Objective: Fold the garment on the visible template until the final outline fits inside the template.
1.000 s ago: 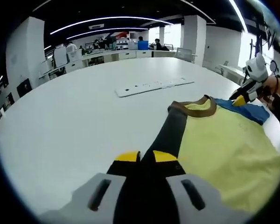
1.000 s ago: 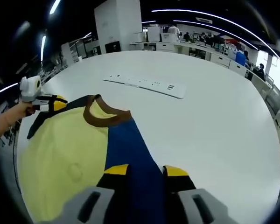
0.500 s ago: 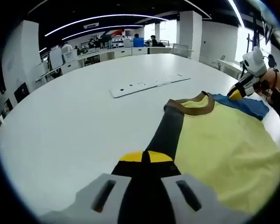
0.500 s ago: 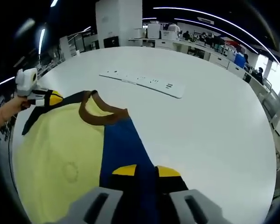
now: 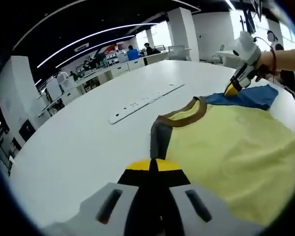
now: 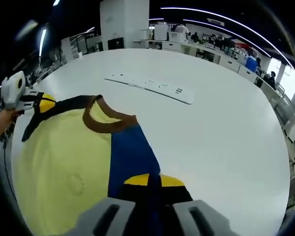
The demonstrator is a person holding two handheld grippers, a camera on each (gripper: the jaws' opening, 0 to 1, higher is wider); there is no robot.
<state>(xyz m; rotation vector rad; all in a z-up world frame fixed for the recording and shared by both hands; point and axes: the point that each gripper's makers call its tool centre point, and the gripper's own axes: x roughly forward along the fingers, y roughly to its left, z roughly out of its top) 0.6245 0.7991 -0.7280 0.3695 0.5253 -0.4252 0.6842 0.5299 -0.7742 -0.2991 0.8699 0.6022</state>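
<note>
White round tabletop (image 5: 78,142); yellow shirt (image 5: 236,152) lies at its near edge, collar toward centre. White strip (image 6: 150,87) lies beyond, apart. Left gripper (image 5: 156,166) clenched on dark sleeve (image 5: 160,140); right gripper (image 6: 155,181) clenched on blue sleeve (image 6: 130,155).

We see a large white table (image 5: 73,147) carrying a long flat white strip with small dark markings (image 5: 142,102), lying well apart from the near edge. Behind it we note white pillars (image 6: 124,22), desks with seated people (image 5: 146,48), and curved ceiling light strips (image 6: 226,19).
</note>
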